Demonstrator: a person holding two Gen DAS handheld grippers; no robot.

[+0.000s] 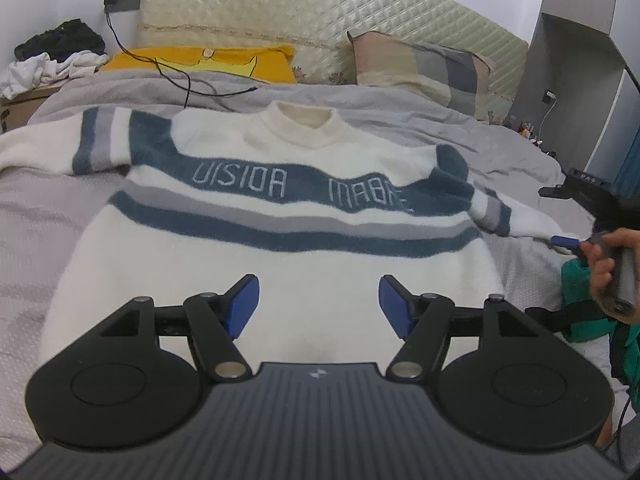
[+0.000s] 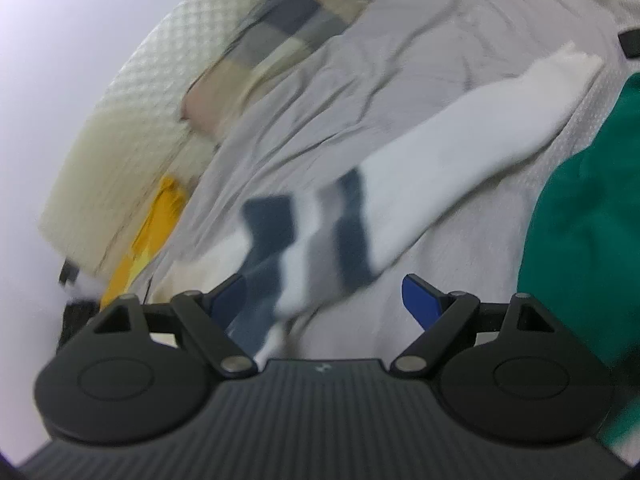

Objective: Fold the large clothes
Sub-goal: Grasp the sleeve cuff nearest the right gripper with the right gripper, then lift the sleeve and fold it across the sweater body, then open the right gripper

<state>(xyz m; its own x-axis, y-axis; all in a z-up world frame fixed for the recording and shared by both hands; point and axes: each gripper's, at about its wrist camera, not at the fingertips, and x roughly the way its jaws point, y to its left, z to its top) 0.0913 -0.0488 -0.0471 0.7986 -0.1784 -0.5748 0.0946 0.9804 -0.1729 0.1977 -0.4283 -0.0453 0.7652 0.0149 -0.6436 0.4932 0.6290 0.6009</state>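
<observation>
Left wrist view shows the white sweater [image 1: 280,216] with blue and grey stripes spread face up on the grey bedspread [image 1: 60,216], collar at 12 o'clock, body flattened, presumably so that the sleeves can be folded in first. Its left sleeve [image 1: 52,144] lies stretched toward 9 o'clock; its right sleeve [image 1: 516,216] trails toward 3 o'clock. The left gripper [image 1: 319,306] hovers over the lower body, jaws apart with only fabric below them, nothing pinched. The right gripper [image 1: 564,242], in a hand [image 1: 608,276] at 3 o'clock, sits near that sleeve's cuff.

Right wrist view (blurred) has the right gripper's jaws wide apart, the striped sleeve running up from between them toward 2 o'clock, not clamped. A green garment [image 2: 584,208] lies at 3 o'clock. No containers are visible; a cardboard box edge [image 1: 16,112] at 9 o'clock is too cropped to tell contents.
</observation>
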